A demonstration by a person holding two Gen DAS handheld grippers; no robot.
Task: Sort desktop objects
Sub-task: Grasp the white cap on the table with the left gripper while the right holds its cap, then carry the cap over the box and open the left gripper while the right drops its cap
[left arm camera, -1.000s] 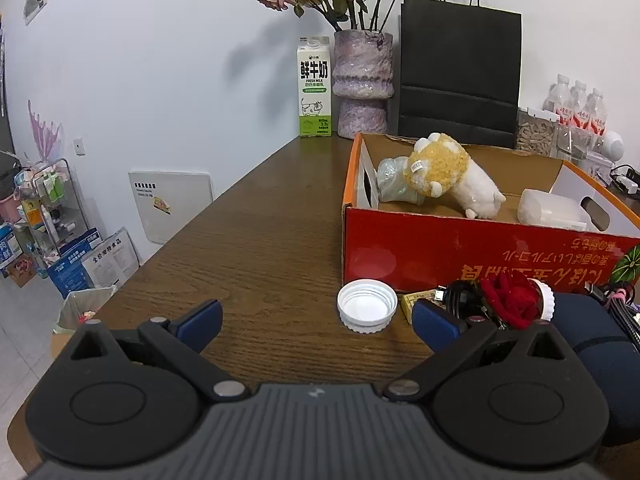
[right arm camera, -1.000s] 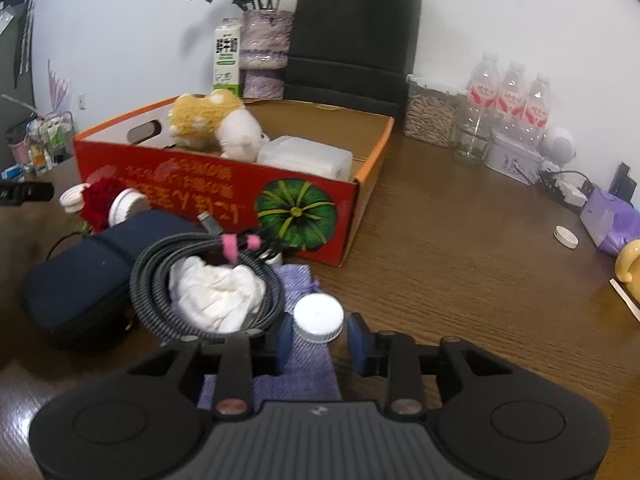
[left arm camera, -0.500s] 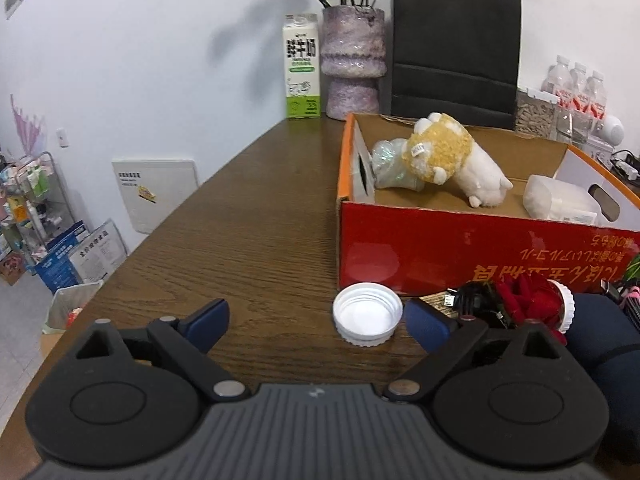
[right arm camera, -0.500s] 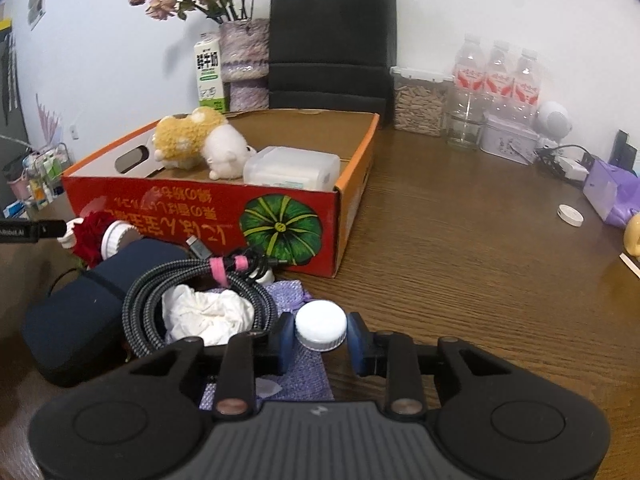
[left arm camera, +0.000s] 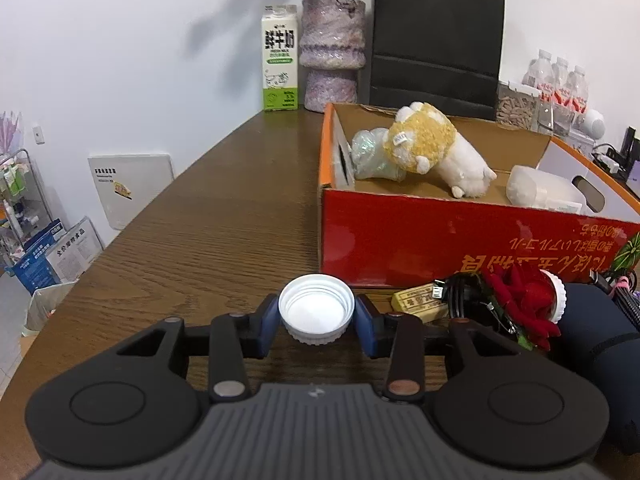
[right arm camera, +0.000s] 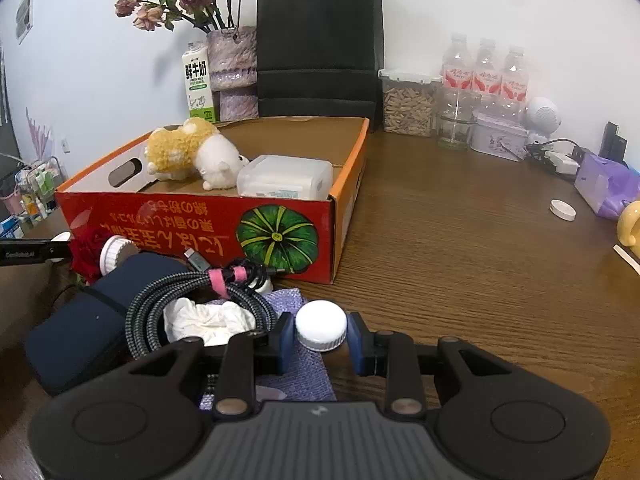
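In the left wrist view, a white cap (left arm camera: 316, 312) lies hollow side up on the wooden table (left arm camera: 224, 232), just in front of the red cardboard box (left arm camera: 420, 240). My left gripper (left arm camera: 317, 326) is closing its jaws on it, and both blue pads touch its rim. In the right wrist view, my right gripper (right arm camera: 320, 342) is shut on a smaller white cap (right arm camera: 321, 325), top side up, above a purple cloth (right arm camera: 296, 376). The box (right arm camera: 200, 228) holds a plush toy (right arm camera: 192, 152) and a clear plastic container (right arm camera: 286, 178).
A coiled braided cable (right arm camera: 192, 292) around a crumpled tissue (right arm camera: 208, 320), a dark blue pouch (right arm camera: 84, 328) and a red rose (left arm camera: 520, 304) crowd the box's front. A milk carton (left arm camera: 280, 56), vase (left arm camera: 332, 52), black bag (left arm camera: 436, 36) and water bottles (right arm camera: 486, 72) line the back. Another cap (right arm camera: 562, 210) lies at the right.
My left gripper came forward to the upturned cap, and its jaws went from wide open to closed on the rim. My right gripper's jaws narrowed onto their cap, and its view rolled a little.
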